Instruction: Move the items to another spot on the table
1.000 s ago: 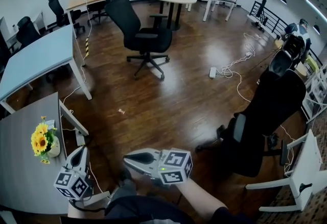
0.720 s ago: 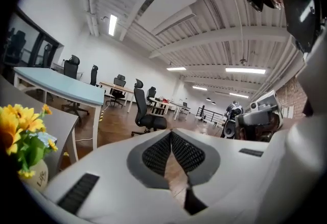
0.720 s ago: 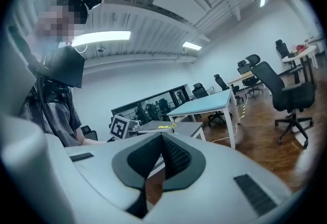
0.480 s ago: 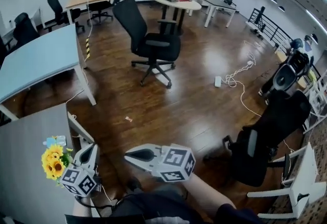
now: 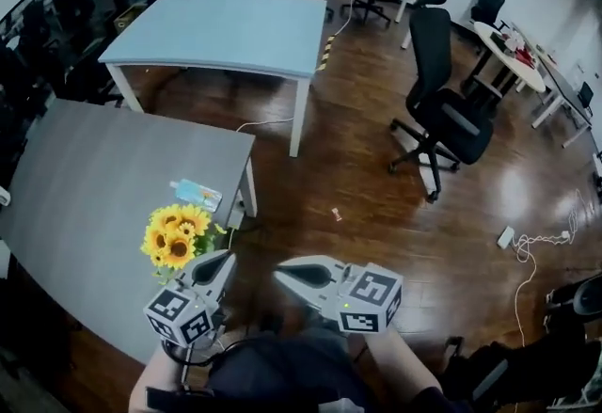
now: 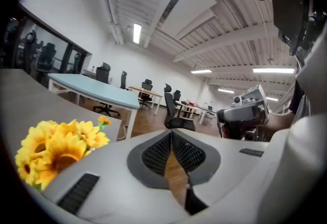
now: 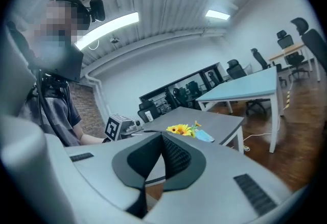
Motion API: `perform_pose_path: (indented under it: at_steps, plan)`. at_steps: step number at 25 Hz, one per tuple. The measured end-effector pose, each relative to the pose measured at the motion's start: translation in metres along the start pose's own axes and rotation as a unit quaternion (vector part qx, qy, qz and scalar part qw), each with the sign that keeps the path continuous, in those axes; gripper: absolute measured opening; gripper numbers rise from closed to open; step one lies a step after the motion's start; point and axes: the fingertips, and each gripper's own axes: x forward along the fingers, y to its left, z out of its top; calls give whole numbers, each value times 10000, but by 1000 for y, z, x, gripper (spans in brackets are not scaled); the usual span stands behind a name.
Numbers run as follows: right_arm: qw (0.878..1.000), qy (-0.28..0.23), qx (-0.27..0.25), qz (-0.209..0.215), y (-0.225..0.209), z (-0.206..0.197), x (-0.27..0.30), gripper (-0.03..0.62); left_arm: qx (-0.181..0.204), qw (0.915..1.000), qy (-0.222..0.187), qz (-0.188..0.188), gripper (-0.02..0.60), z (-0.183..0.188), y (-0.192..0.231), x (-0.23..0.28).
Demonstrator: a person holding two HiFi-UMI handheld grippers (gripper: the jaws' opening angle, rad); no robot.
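Observation:
A bunch of yellow sunflowers (image 5: 174, 234) stands near the right edge of the grey table (image 5: 85, 185), with a light blue packet (image 5: 196, 195) lying just beyond it. My left gripper (image 5: 226, 257) hovers at the table's edge, right beside the flowers, shut and empty. My right gripper (image 5: 278, 275) is off the table over the wooden floor, also shut with nothing in it. In the left gripper view the sunflowers (image 6: 56, 149) fill the lower left, close to the shut jaws. In the right gripper view the sunflowers (image 7: 180, 129) and the packet (image 7: 204, 136) lie ahead on the grey table (image 7: 222, 121).
A light blue table (image 5: 221, 30) stands behind the grey one. Black office chairs (image 5: 442, 101) sit on the wooden floor to the right, where a white cable and power strip (image 5: 508, 237) lie. More desks and chairs line the far wall.
The head view has swung left, bringing the grey table and sunflowers toward the middle. Both grippers have moved with it toward the table, and both stay shut.

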Motion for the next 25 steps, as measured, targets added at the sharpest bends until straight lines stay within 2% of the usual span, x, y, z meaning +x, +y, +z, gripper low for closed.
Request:
perform_pose_path:
  at_steps: [2,5,10,12,14,17,20,23,25]
  plan:
    - [9985,203,5,513,1,0,19,8,-79,9985,-107,532,20,3,14,-14]
    - [9923,496,59,1137,-3,-3,31,8,15,9907,-265,1336,20,9,25,-31]
    - [9760,859,151,1997,-14,-1,38,8,114,9703,-278,2401,25,8,35,-52]
    - [9676,1023,240,2297,-18,-6,40,8,75,9612,-179,2753,61,-4,36,-60]
    - [9583,1203,322,2570,-19,-12,43,6,-52,9543,-51,2988,136,-21,35,-66]
    - [9436,1477,360,2941,-14,-20,48,6,-201,9490,206,3139,295,-50,31,-69]
    - [9292,1748,294,3243,-4,-28,52,8,-392,9423,444,3294,393,-78,37,-70]
    - [9204,1932,159,3395,3,-30,54,8,-700,9371,530,3377,439,-101,50,-68]
    - [9191,2020,112,3381,3,-28,53,6,-845,9336,599,3431,459,-113,63,-65]
